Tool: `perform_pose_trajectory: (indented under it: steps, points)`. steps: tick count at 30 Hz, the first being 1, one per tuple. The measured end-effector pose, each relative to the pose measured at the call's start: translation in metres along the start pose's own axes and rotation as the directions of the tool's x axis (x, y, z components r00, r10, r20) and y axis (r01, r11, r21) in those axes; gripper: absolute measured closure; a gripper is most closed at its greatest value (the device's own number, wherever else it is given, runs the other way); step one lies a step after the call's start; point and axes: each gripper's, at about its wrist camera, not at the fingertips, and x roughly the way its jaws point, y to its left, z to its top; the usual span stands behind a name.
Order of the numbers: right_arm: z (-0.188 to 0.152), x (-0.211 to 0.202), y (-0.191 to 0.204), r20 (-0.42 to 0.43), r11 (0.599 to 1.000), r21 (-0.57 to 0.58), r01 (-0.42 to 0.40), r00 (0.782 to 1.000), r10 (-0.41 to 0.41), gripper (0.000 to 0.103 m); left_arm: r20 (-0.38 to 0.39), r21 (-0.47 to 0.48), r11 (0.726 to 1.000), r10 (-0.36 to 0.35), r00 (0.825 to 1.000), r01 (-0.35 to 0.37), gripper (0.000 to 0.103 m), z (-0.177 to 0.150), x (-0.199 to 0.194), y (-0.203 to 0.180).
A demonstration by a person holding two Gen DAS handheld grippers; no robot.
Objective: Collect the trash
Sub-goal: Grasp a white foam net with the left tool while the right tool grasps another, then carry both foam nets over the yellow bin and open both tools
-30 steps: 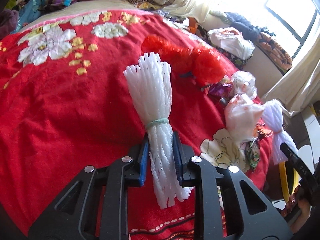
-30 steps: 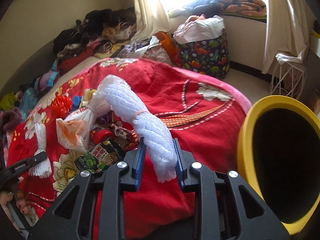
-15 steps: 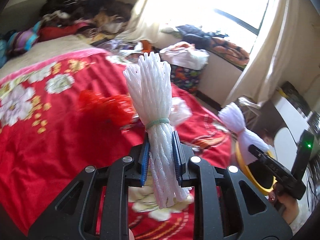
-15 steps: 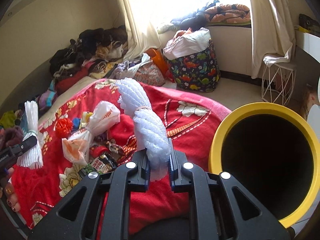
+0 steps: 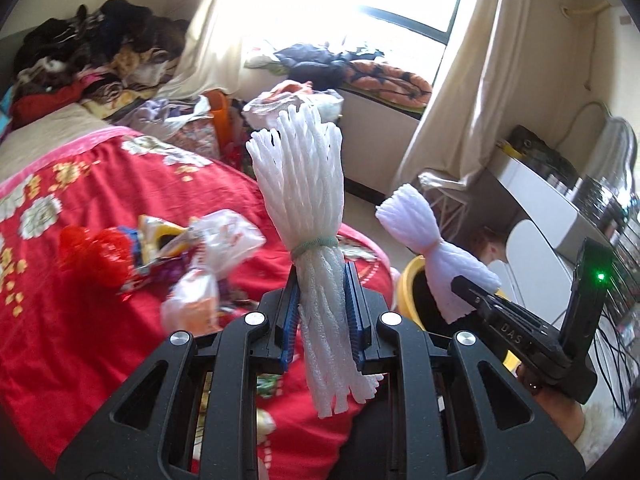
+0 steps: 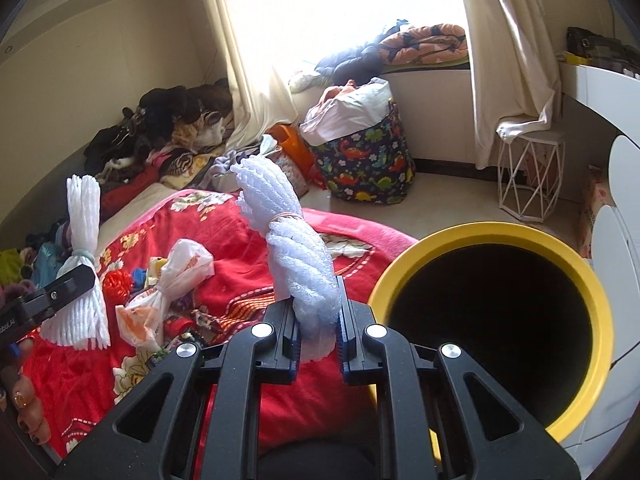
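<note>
Left gripper (image 5: 322,316) clamped on green-banded foam net bundle (image 5: 308,196), held upright over red blanket (image 5: 72,320). Right gripper (image 6: 318,332) clamped on second foam net bundle (image 6: 296,248), just left of yellow bin (image 6: 600,320) rim. Plastic bag (image 6: 168,292), red mesh (image 6: 118,282), wrappers on blanket.

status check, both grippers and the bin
Left gripper shut on foam net bundle. Right gripper shut on second foam bundle. Yellow bin open, unobstructed.

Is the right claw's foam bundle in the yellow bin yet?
Not yet. The foam bundle is clamped in the right claw, left of the yellow bin rim.
</note>
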Motion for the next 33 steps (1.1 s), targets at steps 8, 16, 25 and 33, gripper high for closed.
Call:
perform_pose_trajectory:
  steps: [8,16,25,33]
  points:
    - [-0.001,-0.011,-0.029,0.014,0.997,0.061,0.050,0.999,-0.051,0.089,-0.019,0.041,0.998,-0.048,0.999,0.049,0.088,0.005,0.019,-0.028]
    - [-0.004,-0.019,-0.059,0.017,0.989,0.113,0.099,0.995,-0.102,0.089,-0.042,0.082,0.992,-0.088,0.995,0.091,0.088,0.004,0.037,-0.060]
    - [-0.009,-0.025,-0.088,0.002,0.970,0.177,0.164,0.986,-0.167,0.089,-0.081,0.111,0.984,-0.129,0.988,0.138,0.088,-0.001,0.056,-0.087]
    - [-0.016,-0.027,-0.117,-0.031,0.948,0.225,0.223,0.974,-0.222,0.089,-0.143,0.122,0.975,-0.167,0.976,0.185,0.088,-0.008,0.084,-0.106]
